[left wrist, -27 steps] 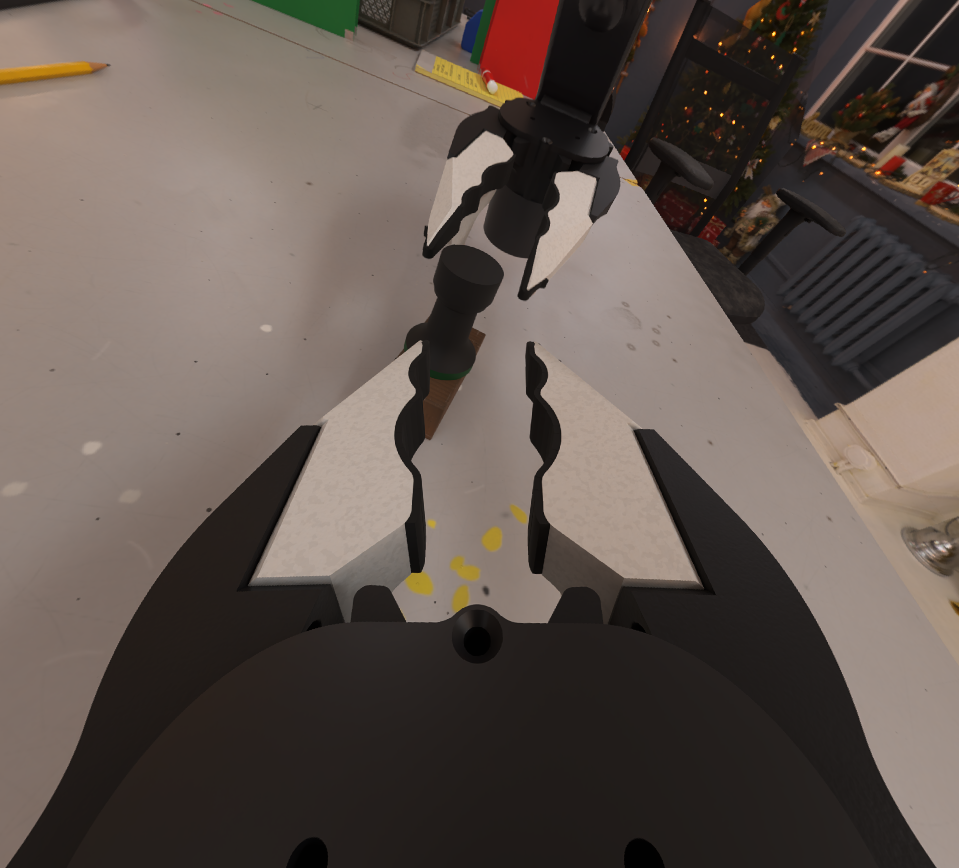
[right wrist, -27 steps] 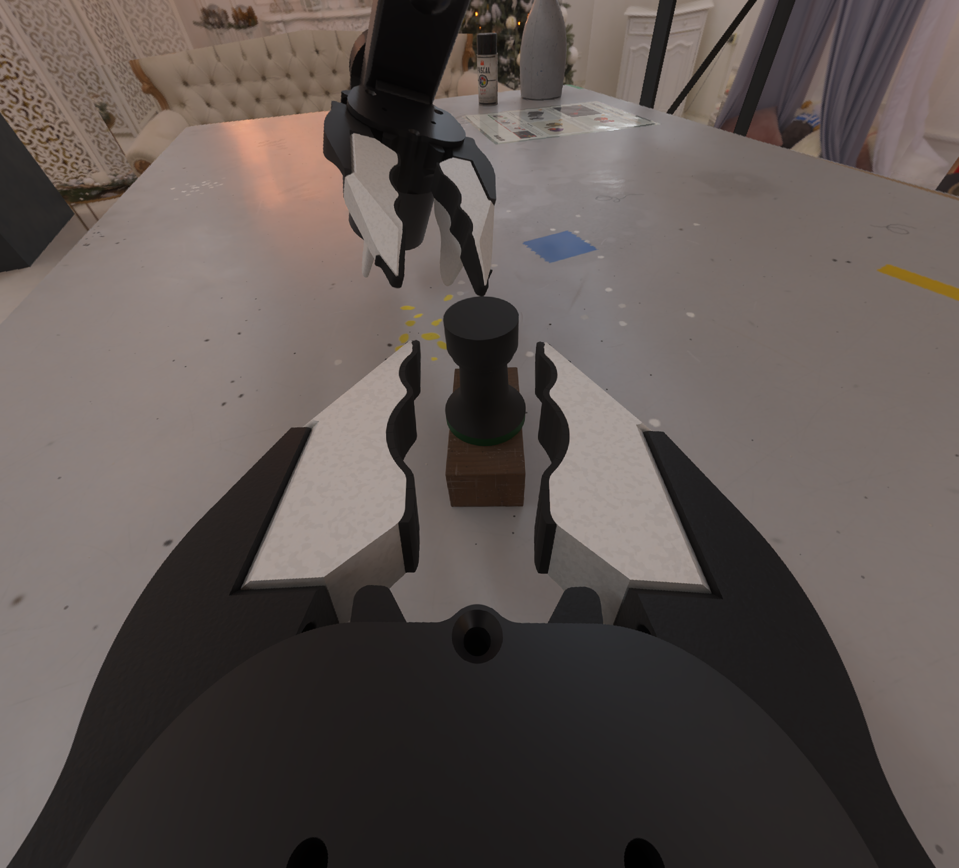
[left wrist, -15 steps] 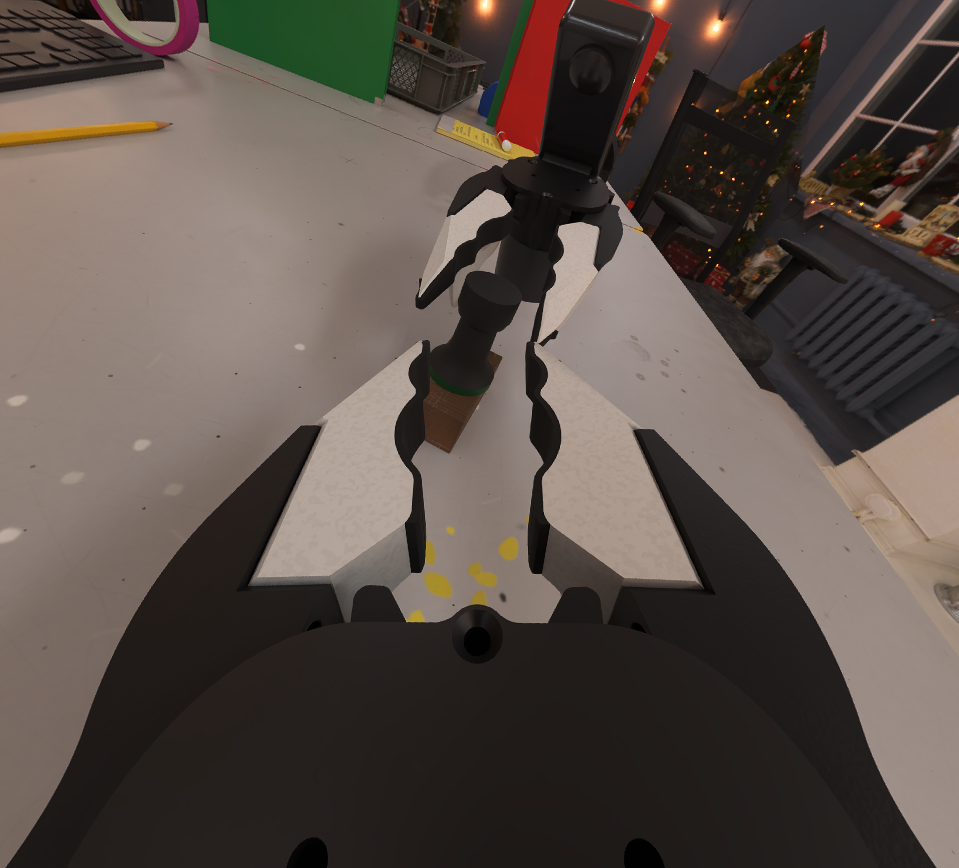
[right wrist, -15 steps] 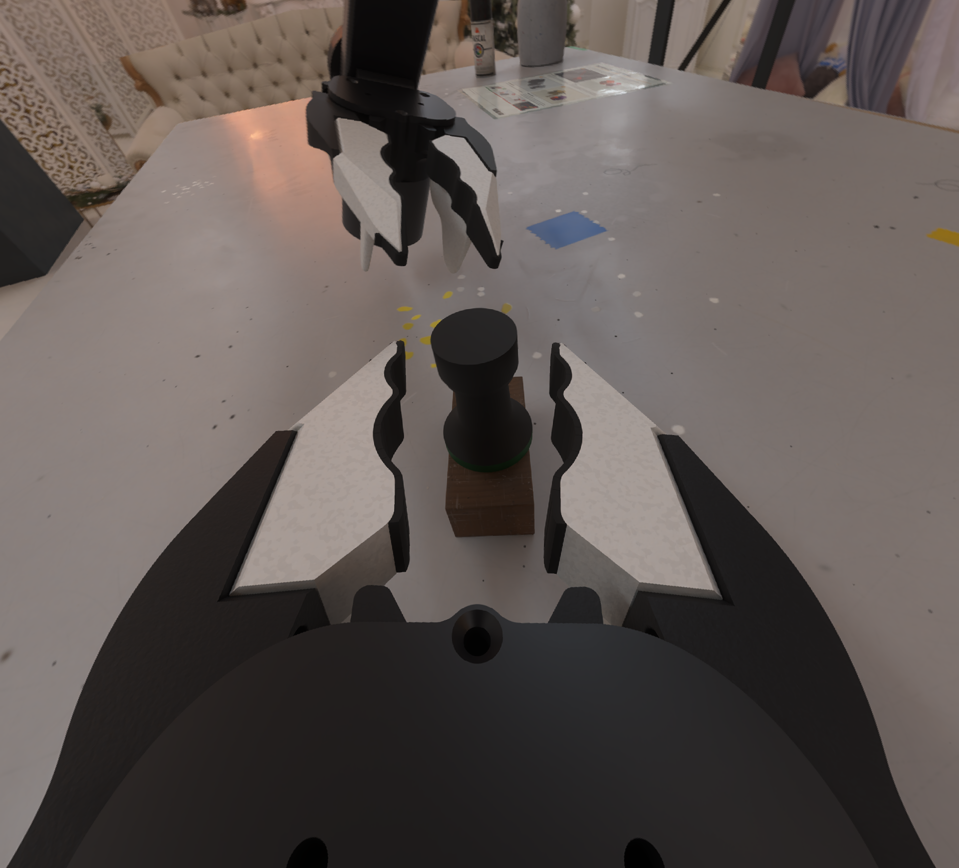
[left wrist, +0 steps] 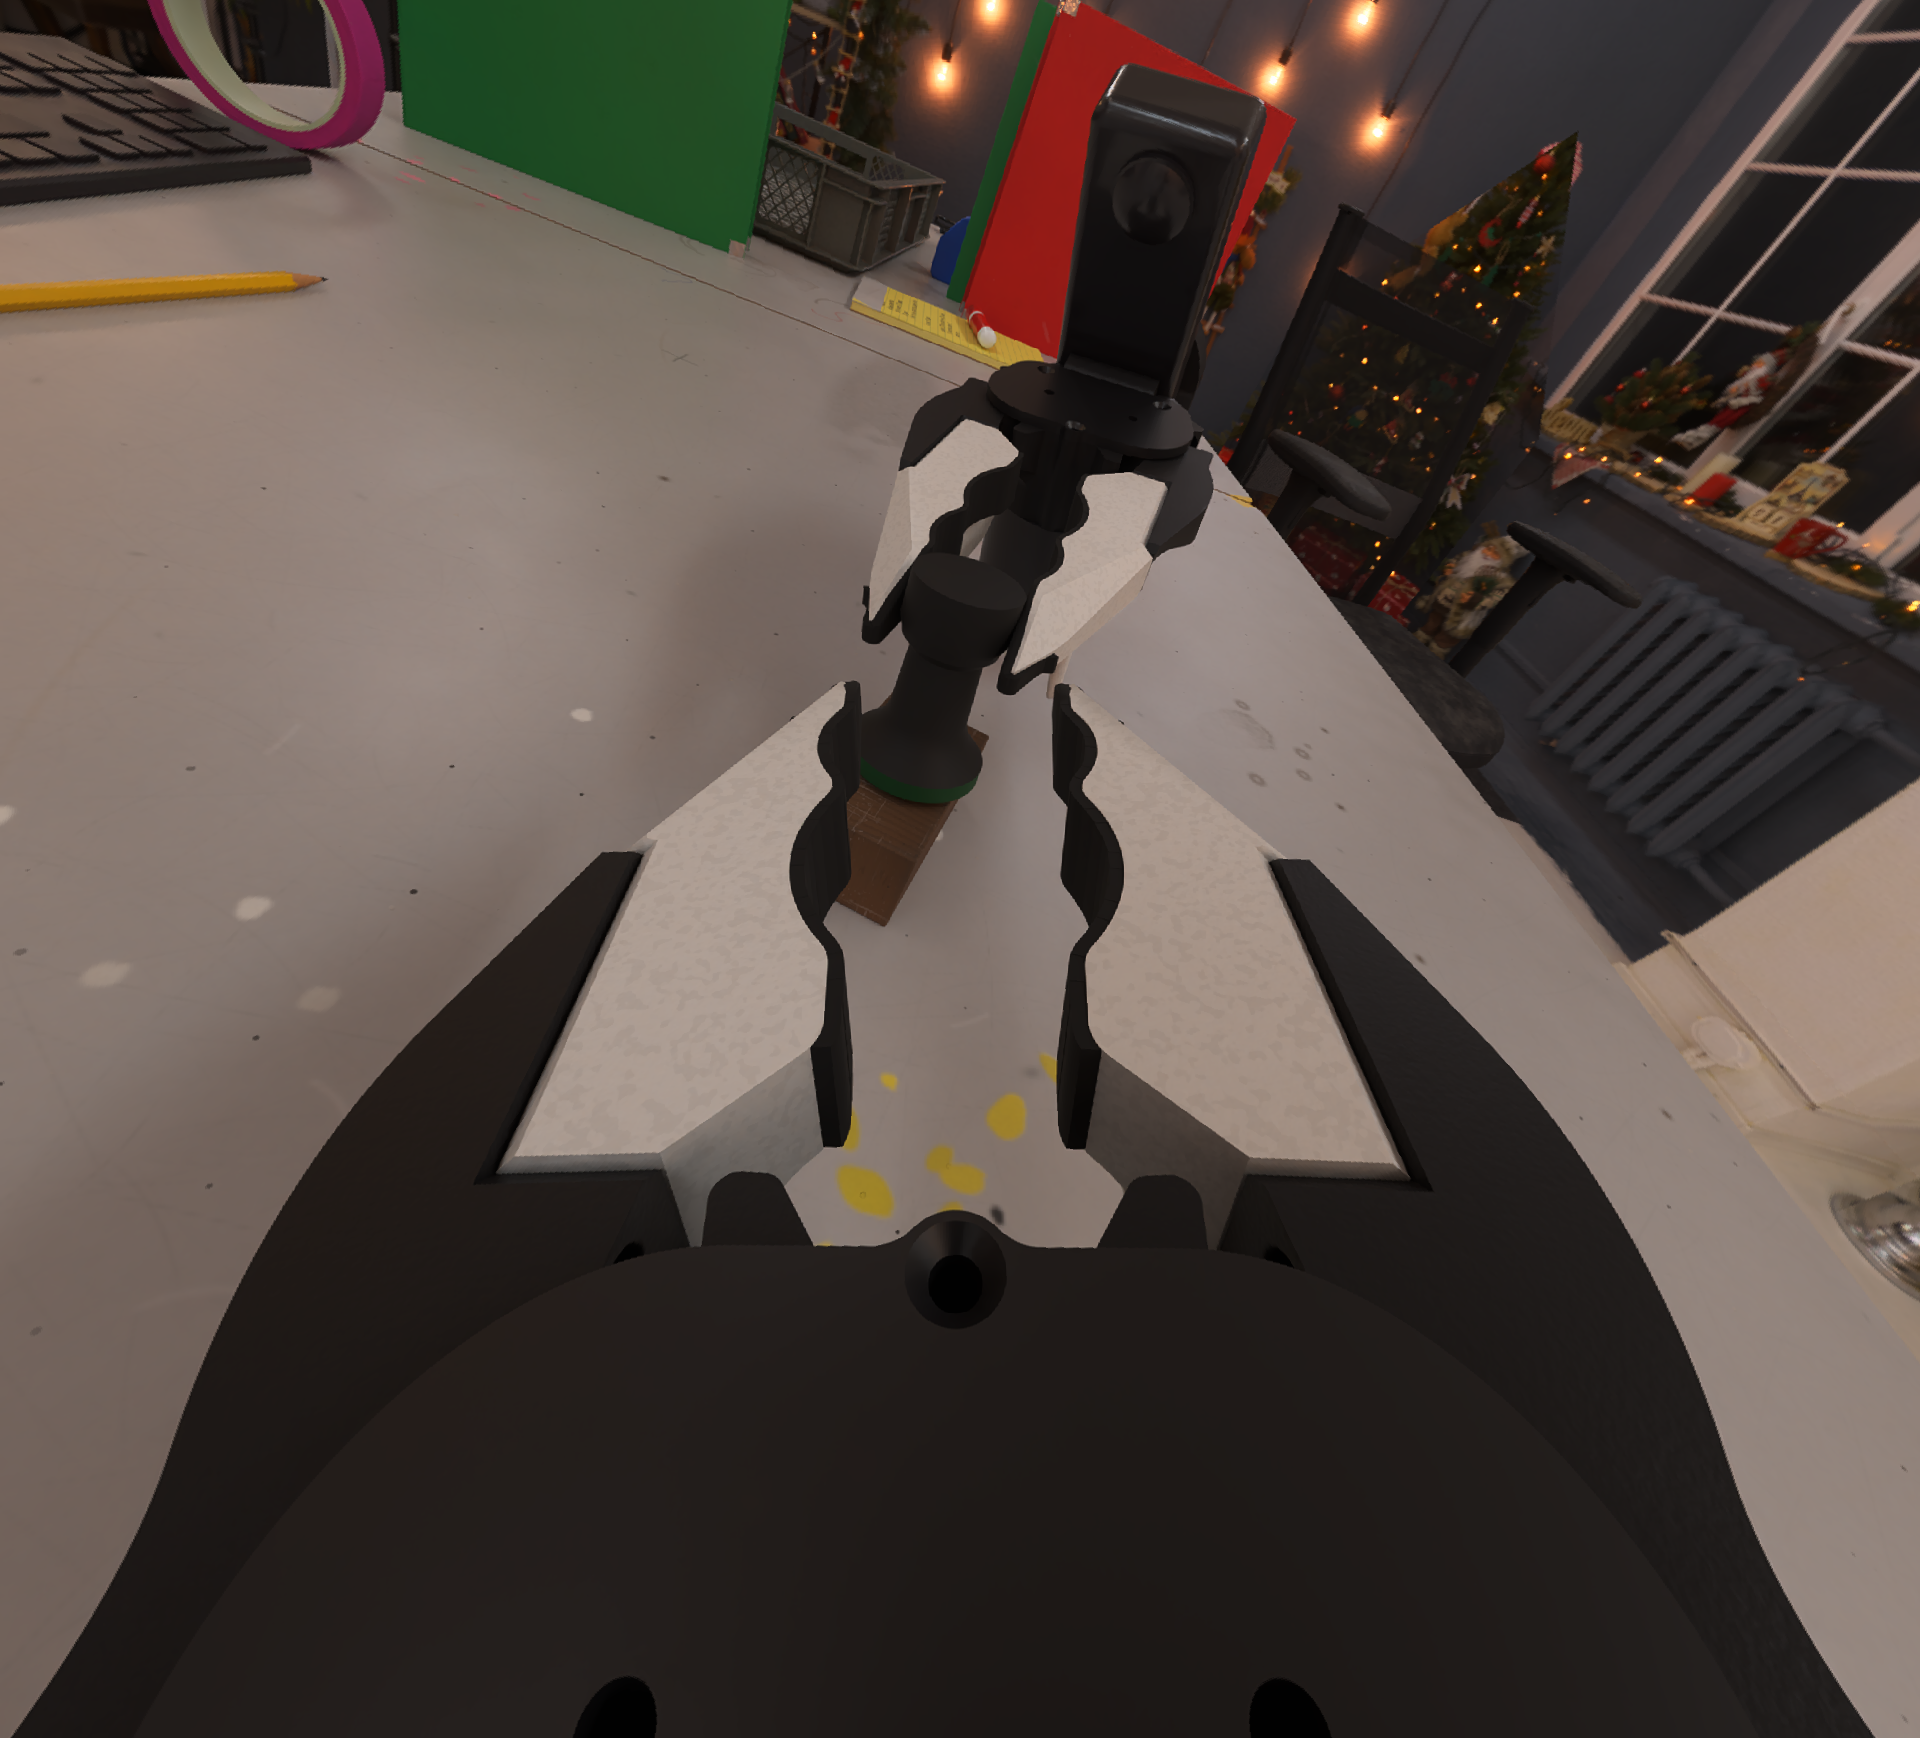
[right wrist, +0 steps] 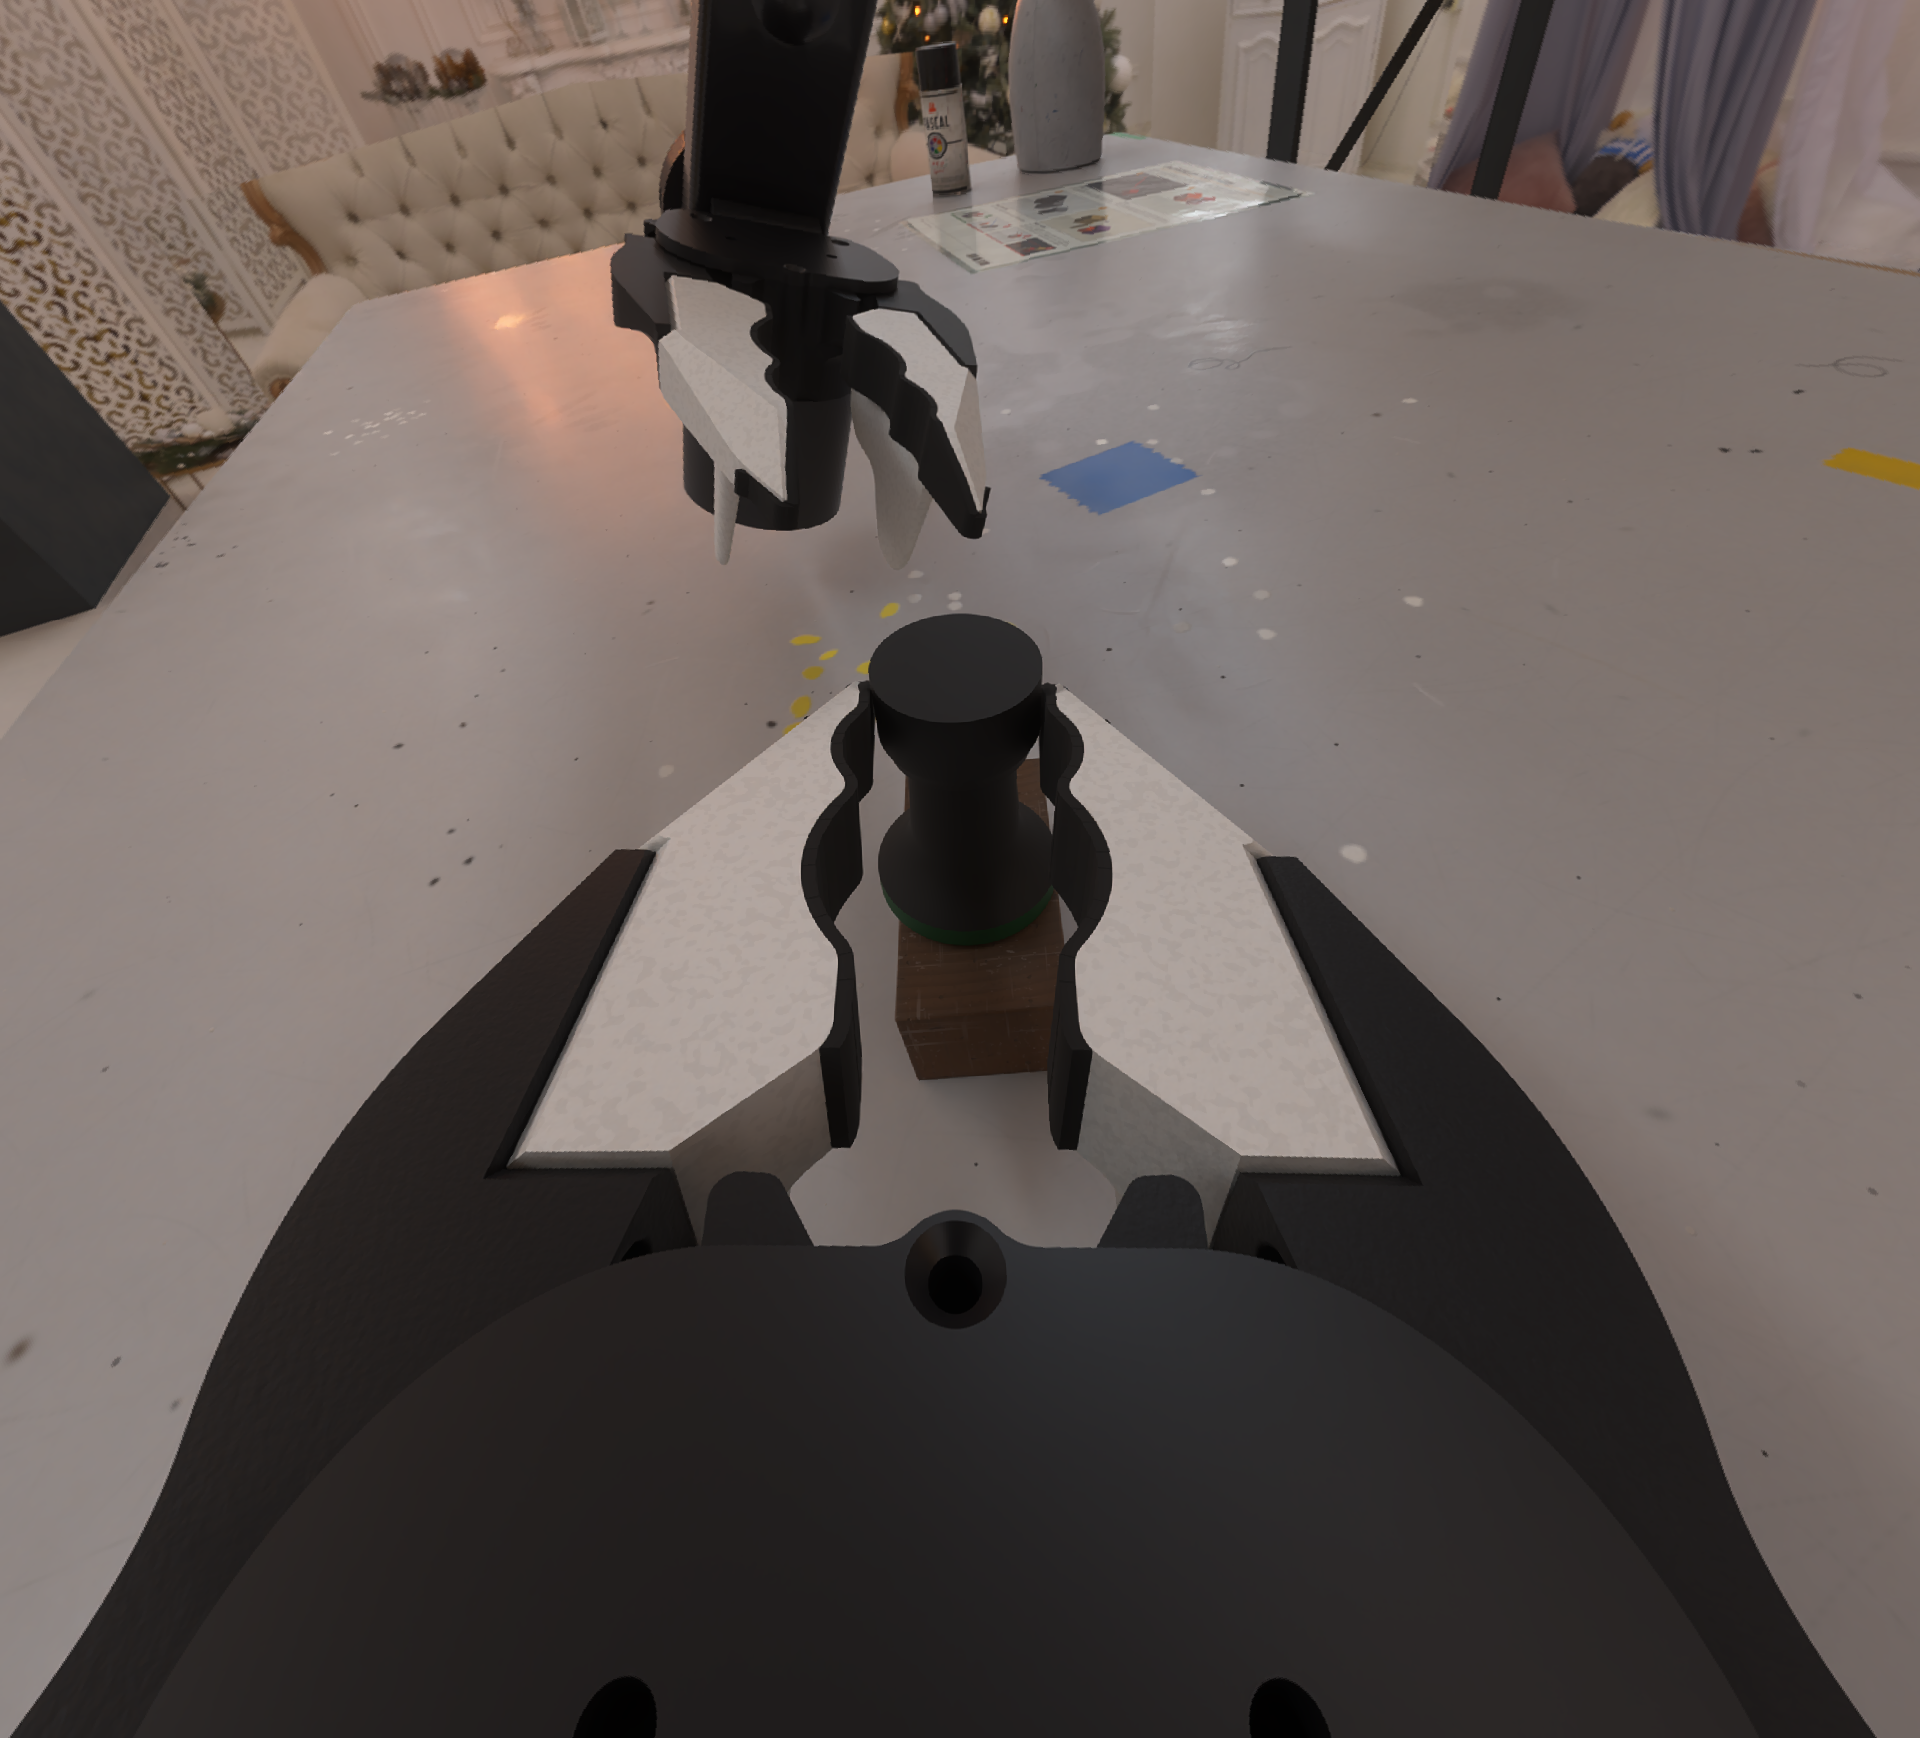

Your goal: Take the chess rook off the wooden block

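Note:
A black chess rook [right wrist: 956, 815] with a green base ring stands upright on a small brown wooden block [right wrist: 971, 1013] on the grey table. My right gripper [right wrist: 956, 706] is shut on the rook, its fingertips pressed against both sides of the rook's head. The left wrist view shows the rook [left wrist: 940, 639], the block [left wrist: 894, 857] and the right gripper [left wrist: 940, 649] straddling the head from the far side. My left gripper [left wrist: 954, 696] is open and empty, just short of the rook. In the right wrist view it [right wrist: 831, 545] hovers above the table behind the rook.
At the far left are a pink tape roll [left wrist: 260, 15], a keyboard [left wrist: 94, 130] and a yellow pencil [left wrist: 156, 288]. Green [left wrist: 592, 15] and red [left wrist: 1049, 161] boards and a grey crate [left wrist: 842, 197] stand at the back. A spray can [right wrist: 943, 119], a white bottle [right wrist: 1055, 26] and a blue patch [right wrist: 1117, 475] lie beyond.
My right gripper moved forward around the rook, opened a little wider, then closed its jaws on the rook's head. My left gripper drew back and rose, staying open.

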`<state>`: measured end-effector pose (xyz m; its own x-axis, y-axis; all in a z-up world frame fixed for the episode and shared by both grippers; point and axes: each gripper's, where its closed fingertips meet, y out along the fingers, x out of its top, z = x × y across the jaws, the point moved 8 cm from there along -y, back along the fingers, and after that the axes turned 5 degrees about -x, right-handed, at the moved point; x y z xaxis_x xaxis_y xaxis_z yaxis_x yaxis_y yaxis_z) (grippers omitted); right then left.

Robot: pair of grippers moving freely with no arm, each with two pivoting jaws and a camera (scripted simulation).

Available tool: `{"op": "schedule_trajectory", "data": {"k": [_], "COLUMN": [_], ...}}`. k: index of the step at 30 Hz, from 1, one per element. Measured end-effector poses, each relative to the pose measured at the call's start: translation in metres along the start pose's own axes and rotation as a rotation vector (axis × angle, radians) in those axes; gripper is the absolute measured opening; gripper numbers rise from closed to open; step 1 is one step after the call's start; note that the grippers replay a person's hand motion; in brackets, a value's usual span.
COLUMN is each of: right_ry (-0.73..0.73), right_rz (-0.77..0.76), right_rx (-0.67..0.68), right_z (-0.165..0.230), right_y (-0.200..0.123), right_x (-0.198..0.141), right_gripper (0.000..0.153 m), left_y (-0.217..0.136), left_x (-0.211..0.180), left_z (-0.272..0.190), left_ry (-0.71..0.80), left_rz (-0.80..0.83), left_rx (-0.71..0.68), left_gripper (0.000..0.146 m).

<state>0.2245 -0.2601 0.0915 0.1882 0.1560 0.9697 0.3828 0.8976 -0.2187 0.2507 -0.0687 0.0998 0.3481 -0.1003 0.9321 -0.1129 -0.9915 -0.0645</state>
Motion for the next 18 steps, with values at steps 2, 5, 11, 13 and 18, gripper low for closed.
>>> {"op": "schedule_trajectory", "data": {"k": [2, 5, 11, 13, 18], "right_ry": [-0.003, -0.016, -0.046, -0.034, -0.035], "right_rz": [0.014, 0.027, -0.050, -0.081, -0.164], "right_rx": [0.012, 0.022, 0.006, 0.003, 0.032], "right_z": [0.000, 0.002, 0.003, 0.003, 0.006], "right_y": [0.001, 0.002, -0.001, -0.002, -0.004], "right_x": [0.000, 0.001, 0.002, 0.005, 0.023], "right_gripper": [0.031, 0.031, 0.032, 0.032, 0.032], "left_y": [0.000, 0.001, 0.001, 0.001, 0.002], "left_x": [0.000, -0.001, -0.001, -0.001, 0.003], "left_z": [0.000, 0.000, 0.000, -0.001, -0.007], "left_ry": [-0.001, 0.003, 0.024, 0.052, 0.200], "left_rz": [-0.002, -0.002, -0.054, -0.077, -0.125], "left_rx": [-0.004, -0.006, -0.040, -0.048, -0.068], "left_gripper": [0.037, 0.037, 0.037, 0.037, 0.037]}}
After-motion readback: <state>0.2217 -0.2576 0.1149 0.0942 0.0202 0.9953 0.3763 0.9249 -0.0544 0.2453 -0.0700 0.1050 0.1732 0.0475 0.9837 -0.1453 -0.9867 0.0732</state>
